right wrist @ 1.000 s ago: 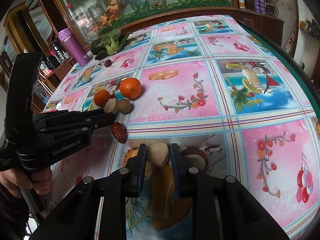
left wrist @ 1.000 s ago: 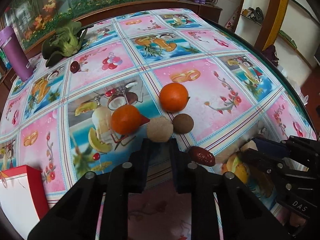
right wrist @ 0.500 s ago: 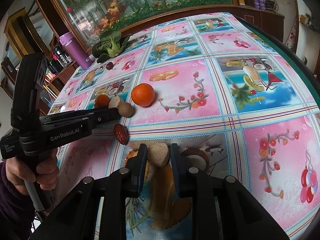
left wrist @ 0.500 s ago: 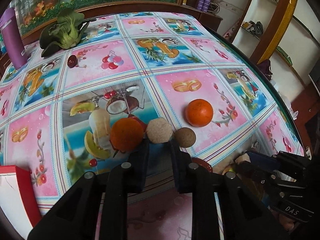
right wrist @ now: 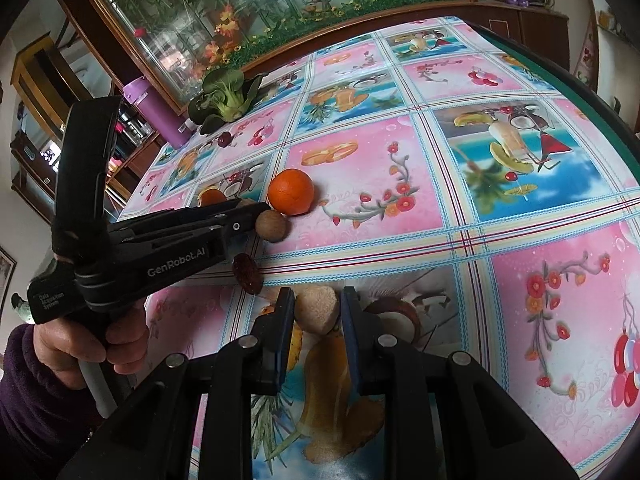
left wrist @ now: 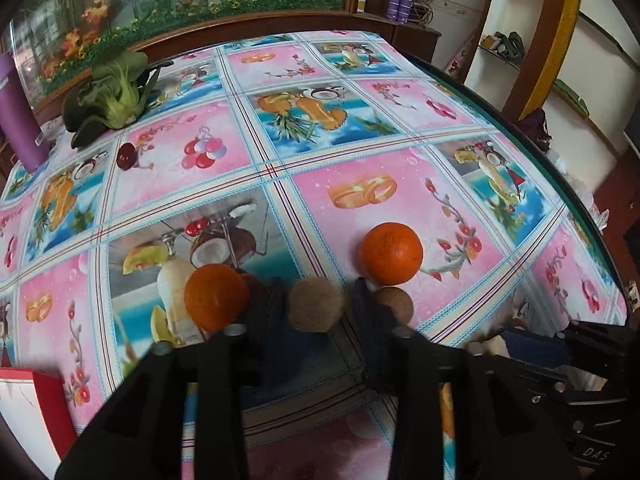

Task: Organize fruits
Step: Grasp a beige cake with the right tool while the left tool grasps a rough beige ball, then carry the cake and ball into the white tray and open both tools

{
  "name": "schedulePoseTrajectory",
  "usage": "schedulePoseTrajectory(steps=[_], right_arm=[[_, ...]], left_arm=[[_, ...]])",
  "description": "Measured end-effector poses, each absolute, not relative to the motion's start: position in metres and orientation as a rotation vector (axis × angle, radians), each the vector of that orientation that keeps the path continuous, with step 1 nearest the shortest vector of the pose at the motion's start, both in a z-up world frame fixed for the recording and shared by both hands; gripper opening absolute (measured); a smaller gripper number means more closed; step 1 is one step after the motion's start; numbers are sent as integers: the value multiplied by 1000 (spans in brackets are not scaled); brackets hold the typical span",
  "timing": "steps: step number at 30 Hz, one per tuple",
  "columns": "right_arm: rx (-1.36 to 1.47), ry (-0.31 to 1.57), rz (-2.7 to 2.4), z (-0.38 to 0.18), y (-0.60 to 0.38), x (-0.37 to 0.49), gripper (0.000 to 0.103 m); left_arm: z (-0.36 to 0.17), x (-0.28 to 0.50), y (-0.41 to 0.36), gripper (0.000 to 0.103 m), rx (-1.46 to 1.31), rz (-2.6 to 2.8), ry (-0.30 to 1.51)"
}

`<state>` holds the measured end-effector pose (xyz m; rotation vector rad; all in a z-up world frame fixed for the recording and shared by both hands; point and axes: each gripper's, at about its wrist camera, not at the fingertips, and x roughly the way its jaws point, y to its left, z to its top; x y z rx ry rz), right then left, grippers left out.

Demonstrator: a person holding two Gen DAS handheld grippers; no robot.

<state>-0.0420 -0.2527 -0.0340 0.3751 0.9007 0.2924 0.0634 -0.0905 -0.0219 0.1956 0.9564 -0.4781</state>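
a: two hand-held tools over a bench [left wrist: 400, 120] spread with a fruit-print cloth. the left tool [left wrist: 316, 304] has a round brown fruit [left wrist: 316, 306] between its fingers at lower centre of its own view. the fingers stand just beside the fruit's sides and i cannot tell whether they are pressing it yet.

b: and the other one?

a: the right tool [right wrist: 316, 308] has its fingers narrowed around a pale, rough-skinned fruit [right wrist: 318, 308] at lower centre of the right view. it looks held.

b: where is the rest of the fruit?

a: crowded around the left tool. a small orange [left wrist: 216, 296] just to the left of its fingers, a second brown fruit [left wrist: 394, 306] just to the right, a large orange [left wrist: 390, 254] behind that one. a dark red date [right wrist: 247, 273] lies near the tool's underside in the right view, and a dark cherry-like fruit [left wrist: 126, 156] sits far off at upper left beside a head of greens [left wrist: 112, 96].

b: what could go wrong?

a: in my judgement, crowding. the left fingers sit close to their neighbours, so a closing or lifting move could nudge the small orange or the second brown fruit, and round fruit rolls on a slick cloth. the two tools are also near each other.

b: any bowl or basket?

a: none that i can see. only a red and white box [left wrist: 28, 412] at the lower left edge, contents hidden, and a purple bottle [left wrist: 18, 116] at far left.
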Motion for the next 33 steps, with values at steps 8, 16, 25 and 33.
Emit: schedulePoseTrajectory(steps=[8,16,25,33], right_arm=[[359,904,285,-33,-251,-44,22],[287,894,303,-20,-228,-58,22],[146,852,462,15,-142,-68,22],[30,820,677,36,-20,-77,22]], left_arm=[[-18,55,-84,29,156,-476,970],[13,-3,-42,29,144,-387,920],[42,-84,75,29,64,-121,859],[50,-135,180,29,14,125,800]])
